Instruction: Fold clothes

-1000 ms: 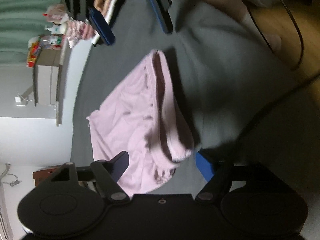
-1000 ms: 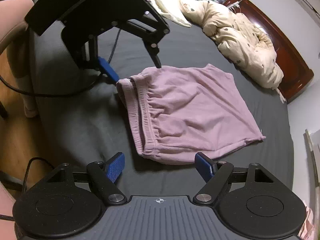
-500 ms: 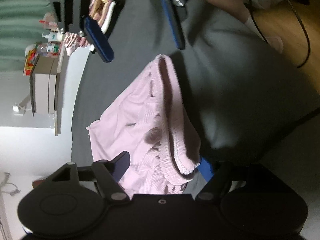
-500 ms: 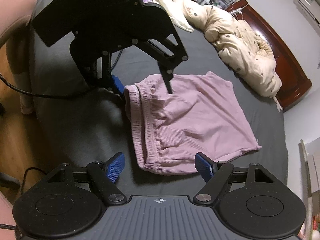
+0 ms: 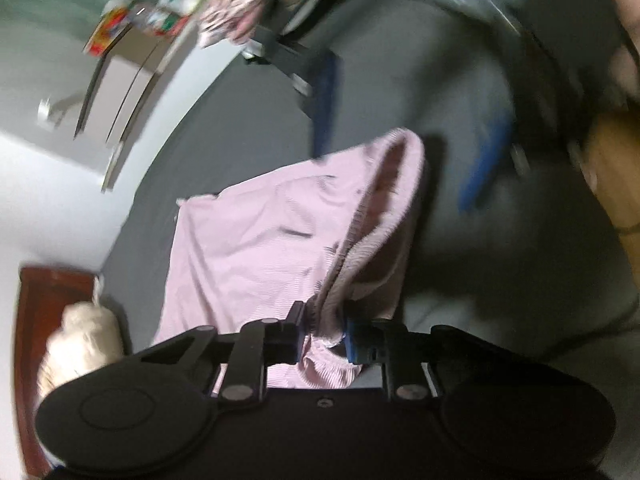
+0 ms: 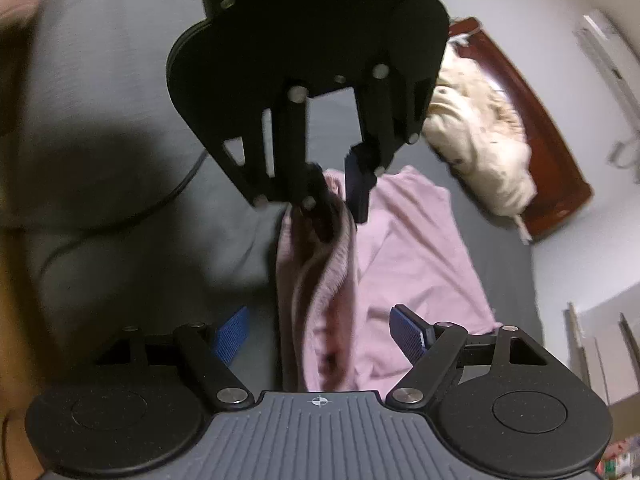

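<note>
Pink ribbed shorts [image 5: 256, 248] lie on a dark grey bed sheet [image 5: 460, 264]. My left gripper [image 5: 325, 334] is shut on one end of the elastic waistband and lifts it off the sheet. In the right wrist view the same left gripper [image 6: 338, 196] hangs close ahead, pinching the waistband of the shorts [image 6: 416, 256], which drape toward the camera. My right gripper [image 6: 320, 330] is open, its blue pads on either side of the other end of the waistband. The right gripper [image 5: 404, 140] appears blurred beyond the shorts in the left wrist view.
A cream quilt [image 6: 476, 140] is bunched against a dark red wooden bed frame [image 6: 532, 120] at the far right. A black cable [image 6: 132, 216] runs over the sheet on the left. Boxes and a cluttered shelf [image 5: 160, 24] stand by the wall.
My left gripper has closed on the waistband and raised it. My right gripper has moved forward so that the other waistband end sits between its open fingers.
</note>
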Motion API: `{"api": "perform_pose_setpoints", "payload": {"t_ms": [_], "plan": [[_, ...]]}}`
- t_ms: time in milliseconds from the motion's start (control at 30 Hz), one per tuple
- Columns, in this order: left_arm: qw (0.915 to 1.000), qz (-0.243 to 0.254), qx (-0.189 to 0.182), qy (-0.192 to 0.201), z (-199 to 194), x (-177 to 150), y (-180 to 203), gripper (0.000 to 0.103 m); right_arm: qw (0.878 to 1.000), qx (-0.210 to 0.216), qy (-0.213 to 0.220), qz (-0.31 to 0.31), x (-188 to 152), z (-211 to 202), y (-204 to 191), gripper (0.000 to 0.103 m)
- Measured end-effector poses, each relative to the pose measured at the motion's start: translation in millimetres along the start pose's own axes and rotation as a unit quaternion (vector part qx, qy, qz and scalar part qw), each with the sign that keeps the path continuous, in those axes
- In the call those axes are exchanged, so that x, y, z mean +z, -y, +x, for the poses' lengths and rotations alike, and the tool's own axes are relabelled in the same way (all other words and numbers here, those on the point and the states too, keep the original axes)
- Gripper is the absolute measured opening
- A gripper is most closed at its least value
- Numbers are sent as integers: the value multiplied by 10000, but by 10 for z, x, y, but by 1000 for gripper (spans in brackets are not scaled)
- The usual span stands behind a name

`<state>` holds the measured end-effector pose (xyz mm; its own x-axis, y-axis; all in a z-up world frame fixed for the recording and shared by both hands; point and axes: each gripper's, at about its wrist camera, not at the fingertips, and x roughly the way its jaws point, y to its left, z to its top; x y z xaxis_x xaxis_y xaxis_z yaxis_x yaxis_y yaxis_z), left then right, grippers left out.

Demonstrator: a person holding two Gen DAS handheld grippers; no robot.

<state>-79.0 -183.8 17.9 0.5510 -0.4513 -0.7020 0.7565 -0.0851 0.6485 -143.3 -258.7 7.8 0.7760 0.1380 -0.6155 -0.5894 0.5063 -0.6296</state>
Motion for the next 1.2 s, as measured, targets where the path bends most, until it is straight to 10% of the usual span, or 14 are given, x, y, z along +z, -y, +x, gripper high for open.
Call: {"api": "perform_pose_setpoints", "payload": {"t_ms": [667, 867, 1000, 1200], "plan": [[9859, -1658, -224, 53, -131, -88, -377, 19, 9777, -1767, -230, -1115, -16, 540, -222, 78], [9826, -1823, -337, 57, -136, -131, -415, 19, 9910, -1280, -32, -401, -13, 461, 108, 74], [9839, -1753, -351, 57, -163, -156, -363, 20, 9944, -984, 37, -394, 12, 422, 255, 37], [9866, -1596, -319, 146, -263, -236, -266, 42, 9994, -311, 90, -154, 41, 388, 476, 24]]}}
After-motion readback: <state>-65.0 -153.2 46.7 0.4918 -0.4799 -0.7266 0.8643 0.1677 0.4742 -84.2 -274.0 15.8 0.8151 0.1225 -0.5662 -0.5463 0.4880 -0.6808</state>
